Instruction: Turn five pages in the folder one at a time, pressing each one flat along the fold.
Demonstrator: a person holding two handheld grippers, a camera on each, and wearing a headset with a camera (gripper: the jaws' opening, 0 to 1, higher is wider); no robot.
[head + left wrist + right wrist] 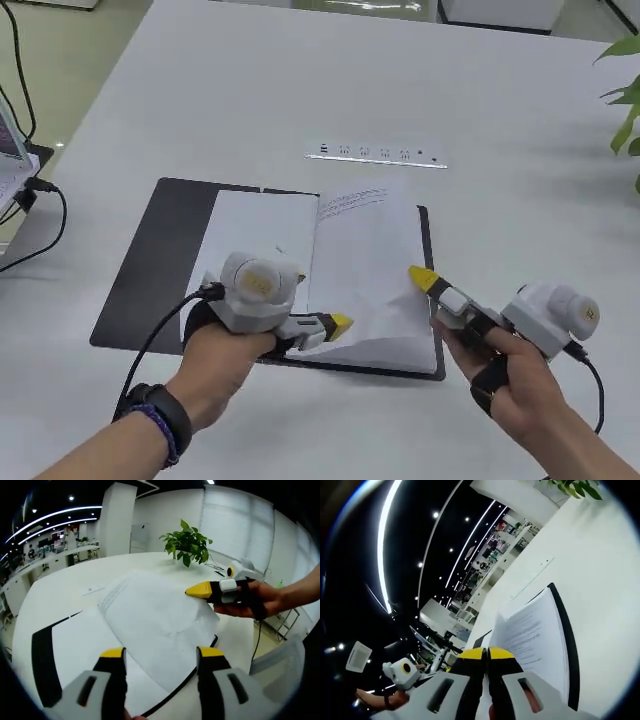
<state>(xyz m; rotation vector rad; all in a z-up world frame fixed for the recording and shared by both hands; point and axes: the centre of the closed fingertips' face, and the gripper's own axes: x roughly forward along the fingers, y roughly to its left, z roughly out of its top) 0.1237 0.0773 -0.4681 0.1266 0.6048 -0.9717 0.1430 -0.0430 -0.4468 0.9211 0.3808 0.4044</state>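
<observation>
1. A white table (500, 90) is carrying the open folder (150, 270), lying near you.
2. Your left gripper (162, 652) is spreading its jaws wide at the folder's near edge.
3. Your right gripper (421, 278) is pinching the lifted right page (370, 260).

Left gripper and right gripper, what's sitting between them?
A raised white page of the open folder fills the gap between the left gripper and the right gripper, as seen in the head view and the left gripper view.

Bare table (480, 90) beyond folder (150, 270); plant (628, 128) seemingly crowds right edge.
</observation>
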